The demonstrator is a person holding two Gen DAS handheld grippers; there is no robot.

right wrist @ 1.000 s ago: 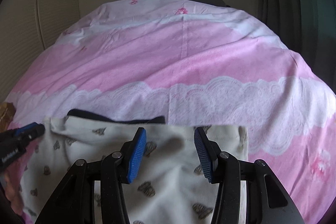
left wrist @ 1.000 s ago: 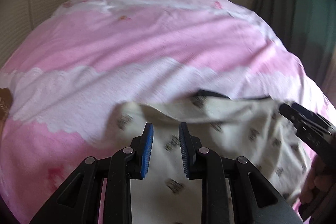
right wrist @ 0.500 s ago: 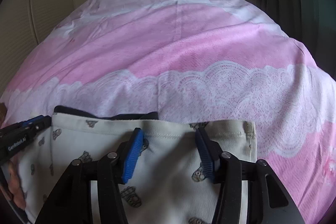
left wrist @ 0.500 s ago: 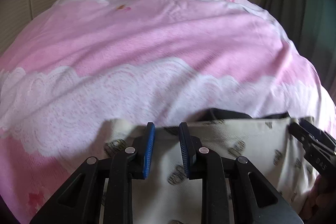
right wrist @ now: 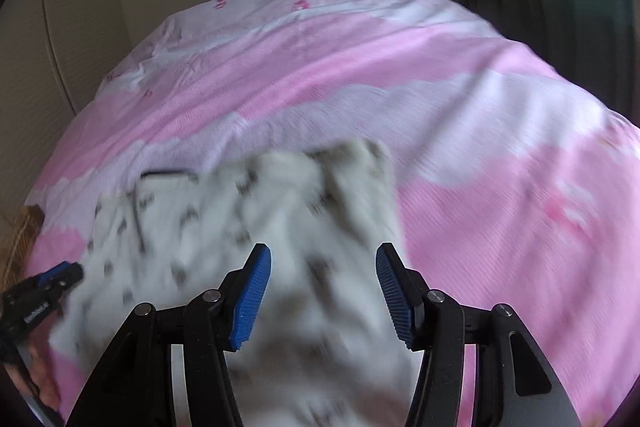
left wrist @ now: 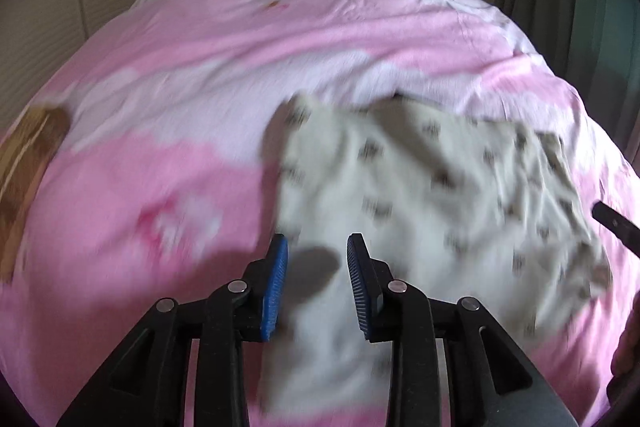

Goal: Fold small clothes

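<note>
The left gripper (left wrist: 316, 281) has its blue pads parted with nothing between them, poised over the cream patterned garment (left wrist: 432, 195). The right gripper (right wrist: 323, 293) gapes wider, also empty. The garment lies rumpled on the pink bedspread (left wrist: 168, 115), spreading toward 1 o'clock. Lettering on the gripper body is too blurred to read.
</note>
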